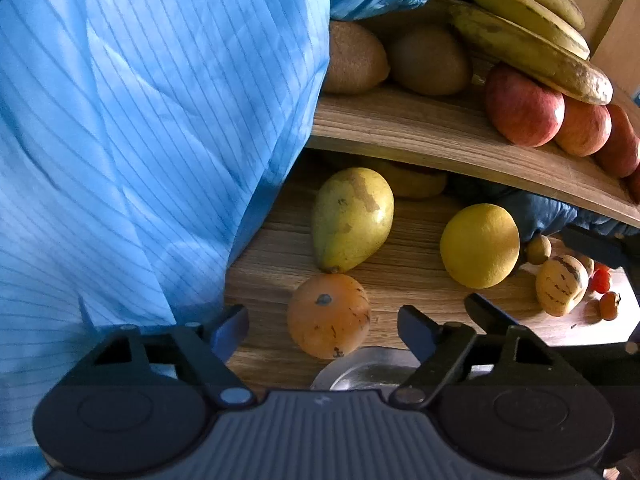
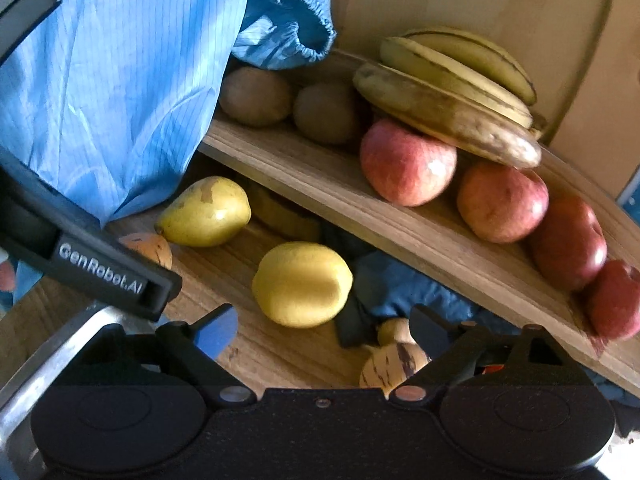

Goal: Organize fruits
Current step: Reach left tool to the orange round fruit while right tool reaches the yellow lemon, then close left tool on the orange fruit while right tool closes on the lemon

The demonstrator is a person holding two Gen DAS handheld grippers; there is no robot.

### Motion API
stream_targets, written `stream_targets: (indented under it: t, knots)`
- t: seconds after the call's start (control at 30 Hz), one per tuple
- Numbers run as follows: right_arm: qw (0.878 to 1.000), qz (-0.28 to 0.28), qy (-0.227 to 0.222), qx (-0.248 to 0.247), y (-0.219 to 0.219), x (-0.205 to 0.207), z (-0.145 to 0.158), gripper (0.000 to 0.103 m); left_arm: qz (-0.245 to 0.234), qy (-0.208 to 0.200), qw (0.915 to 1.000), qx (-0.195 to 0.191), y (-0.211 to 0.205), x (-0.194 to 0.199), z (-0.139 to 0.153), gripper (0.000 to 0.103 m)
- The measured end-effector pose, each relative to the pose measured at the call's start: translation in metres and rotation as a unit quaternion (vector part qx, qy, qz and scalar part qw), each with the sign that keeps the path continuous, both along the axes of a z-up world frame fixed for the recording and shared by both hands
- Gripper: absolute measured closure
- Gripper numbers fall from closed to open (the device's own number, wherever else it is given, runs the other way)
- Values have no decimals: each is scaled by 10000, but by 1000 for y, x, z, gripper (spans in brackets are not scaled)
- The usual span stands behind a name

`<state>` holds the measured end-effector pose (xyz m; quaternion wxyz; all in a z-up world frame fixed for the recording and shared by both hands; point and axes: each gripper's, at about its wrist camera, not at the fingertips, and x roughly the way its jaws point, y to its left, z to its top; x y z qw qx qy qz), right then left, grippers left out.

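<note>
On the lower wooden surface [image 1: 400, 288] lie a green-yellow pear [image 1: 350, 218], an orange round fruit [image 1: 328, 314] and a yellow lemon [image 1: 480, 245]. My left gripper [image 1: 324, 330] is open and empty, its jaws on either side of the orange fruit, just short of it. My right gripper [image 2: 324, 330] is open and empty, just below the lemon [image 2: 302, 284]; the pear [image 2: 206, 212] lies further left. A striped pale melon [image 2: 394, 362] sits by its right finger. The upper shelf [image 2: 400, 216] holds bananas [image 2: 444, 88], red apples [image 2: 408, 162] and kiwis [image 2: 256, 96].
A blue striped garment [image 1: 140, 140] covers the left of both views. A metal bowl rim [image 1: 360, 370] lies below the left gripper. Small red tomatoes [image 1: 602, 280] and a striped melon [image 1: 560, 286] lie at the far right. The left gripper's body [image 2: 100, 272] crosses the right wrist view.
</note>
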<state>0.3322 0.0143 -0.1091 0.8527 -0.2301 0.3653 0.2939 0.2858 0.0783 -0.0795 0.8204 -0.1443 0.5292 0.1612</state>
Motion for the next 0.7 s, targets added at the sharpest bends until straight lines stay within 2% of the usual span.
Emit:
stream_targets:
  t: [0.27,0.5,0.7]
  knots:
    - [9998,187,-46,-72,13,5,-5,17,28,-56,9999,-160,8,-2,-4,28]
    - [9995,300,-55,-125,21,11,-11,22,1,-59,9995,-322,18,-4,-8,44]
    - [9993,320,-104,-176,26,18,-15,23,4,-73,9992,-395,26,-4,-11,49]
